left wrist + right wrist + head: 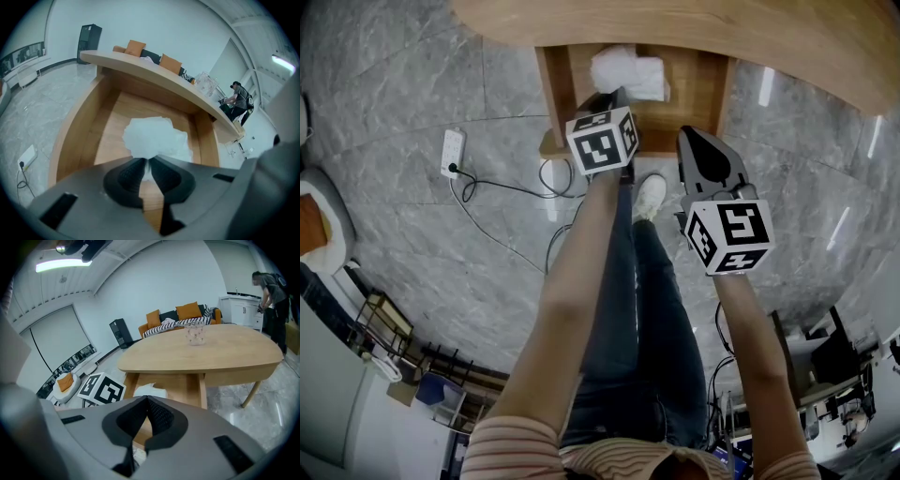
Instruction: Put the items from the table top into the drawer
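Observation:
A white crumpled bag (628, 72) lies in the open wooden drawer (698, 94) under the table top (750, 37). My left gripper (605, 97) reaches down into the drawer over it. In the left gripper view the bag (157, 137) spreads over the drawer floor, and the left gripper (149, 161) is shut on a thin white edge of it. My right gripper (689, 136) hangs just outside the drawer front, shut and empty. In the right gripper view a clear container (194, 333) stands on the table top (211, 352), and the right gripper (147, 399) points at the drawer.
A power strip (451, 153) with a black cable lies on the marble floor at the left. My own shoe (650, 197) is below the drawer. A table leg (251, 394) slants down at the right. A person (239, 101) stands far behind the table.

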`<state>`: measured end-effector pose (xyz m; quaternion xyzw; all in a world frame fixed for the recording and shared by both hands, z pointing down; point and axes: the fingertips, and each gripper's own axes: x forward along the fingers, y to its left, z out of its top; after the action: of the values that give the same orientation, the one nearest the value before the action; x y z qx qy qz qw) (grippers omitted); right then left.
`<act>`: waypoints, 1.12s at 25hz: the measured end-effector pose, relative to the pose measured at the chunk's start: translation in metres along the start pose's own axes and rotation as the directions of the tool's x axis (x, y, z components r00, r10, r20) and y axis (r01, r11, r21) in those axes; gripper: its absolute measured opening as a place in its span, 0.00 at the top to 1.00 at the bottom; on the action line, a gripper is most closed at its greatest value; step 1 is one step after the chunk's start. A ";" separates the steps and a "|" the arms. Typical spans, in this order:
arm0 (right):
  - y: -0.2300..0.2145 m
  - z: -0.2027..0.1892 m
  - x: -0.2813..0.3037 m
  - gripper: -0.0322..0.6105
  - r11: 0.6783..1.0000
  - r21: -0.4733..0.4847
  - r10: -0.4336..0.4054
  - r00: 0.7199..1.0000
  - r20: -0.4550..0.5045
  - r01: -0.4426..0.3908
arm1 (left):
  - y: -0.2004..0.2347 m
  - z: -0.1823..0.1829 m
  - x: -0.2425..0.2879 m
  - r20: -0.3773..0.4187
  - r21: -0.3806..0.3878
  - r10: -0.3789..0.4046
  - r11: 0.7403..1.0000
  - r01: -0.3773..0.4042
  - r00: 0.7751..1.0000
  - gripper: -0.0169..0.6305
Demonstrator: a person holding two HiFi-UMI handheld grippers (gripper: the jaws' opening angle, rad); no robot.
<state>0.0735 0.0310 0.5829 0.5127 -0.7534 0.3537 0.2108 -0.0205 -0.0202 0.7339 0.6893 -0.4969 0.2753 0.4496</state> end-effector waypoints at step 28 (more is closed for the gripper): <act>0.021 0.051 -0.051 0.94 1.000 0.007 0.004 0.989 0.145 -0.005 | -0.024 0.017 -0.101 0.025 0.012 -0.036 0.999 0.036 0.999 0.86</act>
<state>0.0767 0.0296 0.5078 0.5361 -0.7667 0.3184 0.1528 -0.0352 0.0117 0.6346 0.7042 -0.4885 0.2614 0.4441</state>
